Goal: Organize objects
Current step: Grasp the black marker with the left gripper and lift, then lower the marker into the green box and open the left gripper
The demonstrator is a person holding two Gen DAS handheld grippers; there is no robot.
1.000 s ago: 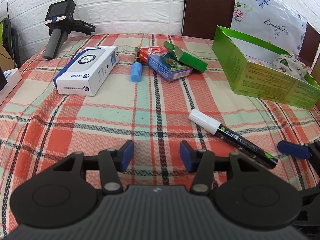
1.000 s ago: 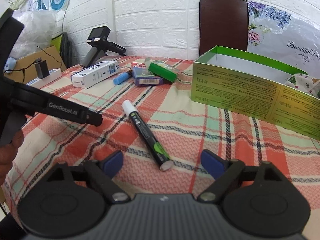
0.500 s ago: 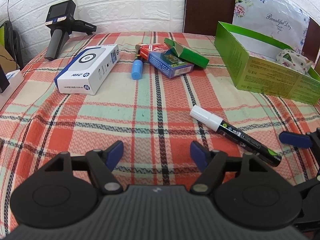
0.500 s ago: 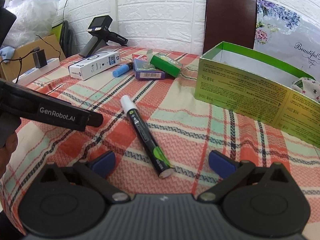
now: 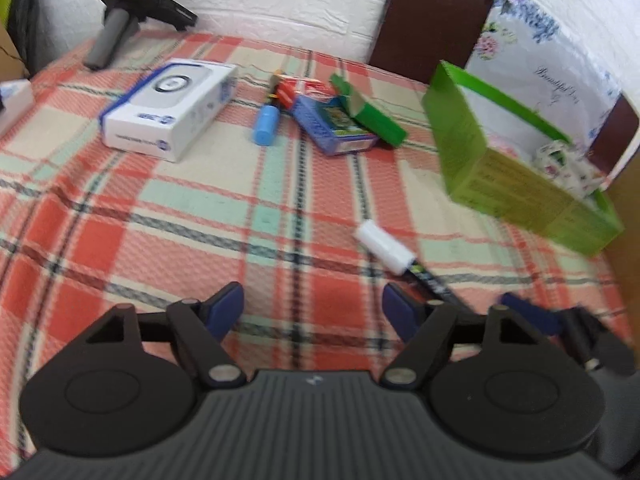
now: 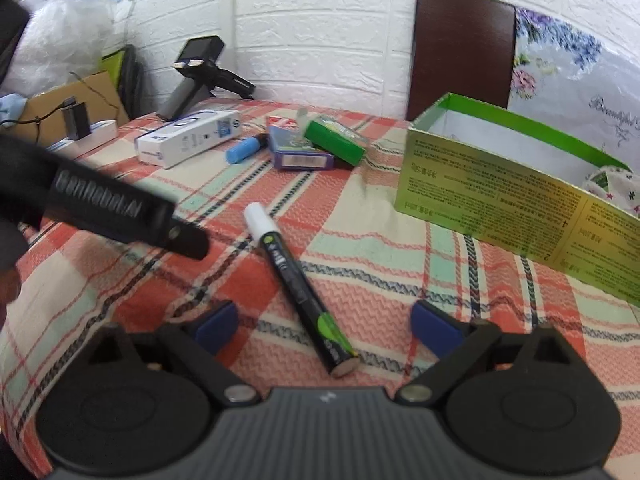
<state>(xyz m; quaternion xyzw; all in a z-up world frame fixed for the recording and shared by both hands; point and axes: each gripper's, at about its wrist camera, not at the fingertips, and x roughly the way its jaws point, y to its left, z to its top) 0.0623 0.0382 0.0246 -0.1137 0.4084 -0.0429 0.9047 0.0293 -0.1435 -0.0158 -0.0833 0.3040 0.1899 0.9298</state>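
Note:
A black marker with a white cap [image 6: 298, 280] lies on the plaid cloth, its tail end between the tips of my open, empty right gripper [image 6: 324, 322]. It also shows in the left wrist view [image 5: 394, 250], just right of my open, empty left gripper [image 5: 314, 308]. An open green box [image 6: 516, 204] [image 5: 516, 168] stands to the right with a patterned cloth inside. Farther back lie a white HP box [image 5: 170, 112], a blue-capped marker [image 5: 267, 126], a blue card box [image 5: 334, 128] and a small green box [image 5: 370, 114].
A black handheld device [image 5: 124, 16] stands at the back left by the white brick wall. A brown chair back [image 6: 460, 52] and a floral bag [image 6: 580, 88] are behind the green box. The left gripper's body [image 6: 108, 208] crosses the right wrist view at left.
My left gripper has opened wider and swung slightly left. My right gripper has moved forward, so the marker's tail now lies between its tips.

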